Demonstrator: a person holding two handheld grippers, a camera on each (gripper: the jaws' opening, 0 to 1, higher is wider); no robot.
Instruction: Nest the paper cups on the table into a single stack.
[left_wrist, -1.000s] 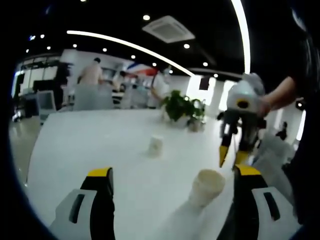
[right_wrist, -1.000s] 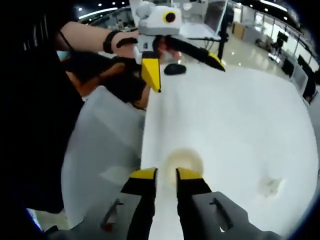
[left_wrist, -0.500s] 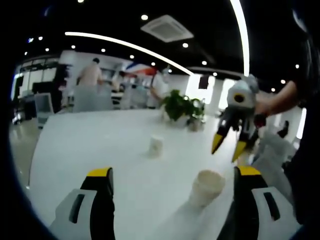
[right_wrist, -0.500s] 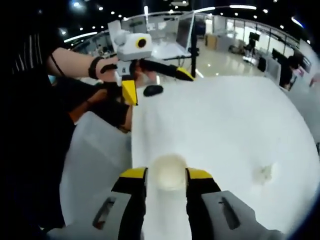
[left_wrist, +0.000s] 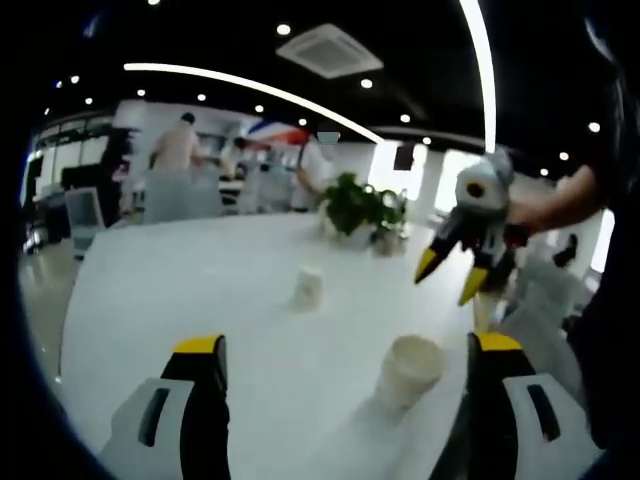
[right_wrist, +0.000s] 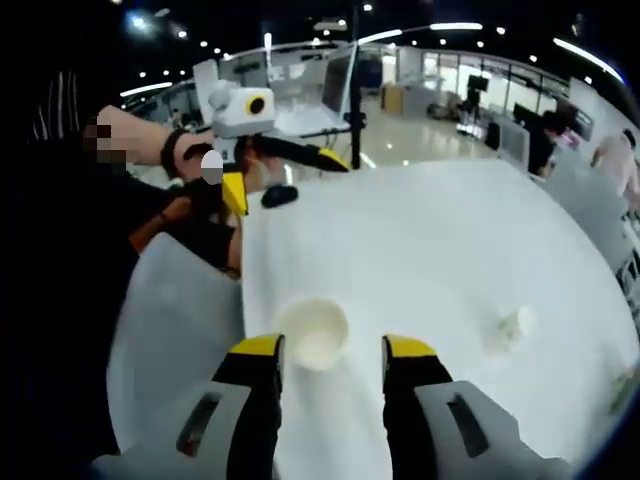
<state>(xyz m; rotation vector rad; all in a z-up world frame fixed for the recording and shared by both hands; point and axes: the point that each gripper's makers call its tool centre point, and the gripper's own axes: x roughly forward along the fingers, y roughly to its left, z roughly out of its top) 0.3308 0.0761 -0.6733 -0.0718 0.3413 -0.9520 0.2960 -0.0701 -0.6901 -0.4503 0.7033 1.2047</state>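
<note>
On the white table (right_wrist: 430, 250) an upright paper cup (right_wrist: 313, 332) stands just ahead of the right gripper (right_wrist: 333, 347), whose jaws are spread and empty; the left gripper (left_wrist: 345, 345) is spread wide too, holding nothing, while a second cup (left_wrist: 307, 286) sits well apart, farther back

Both yellow-tipped grippers stand parted and apparently empty: the left gripper (left_wrist: 345, 350) fills its view's bottom edge, while the right gripper (left_wrist: 447, 274) hangs at right.
</note>
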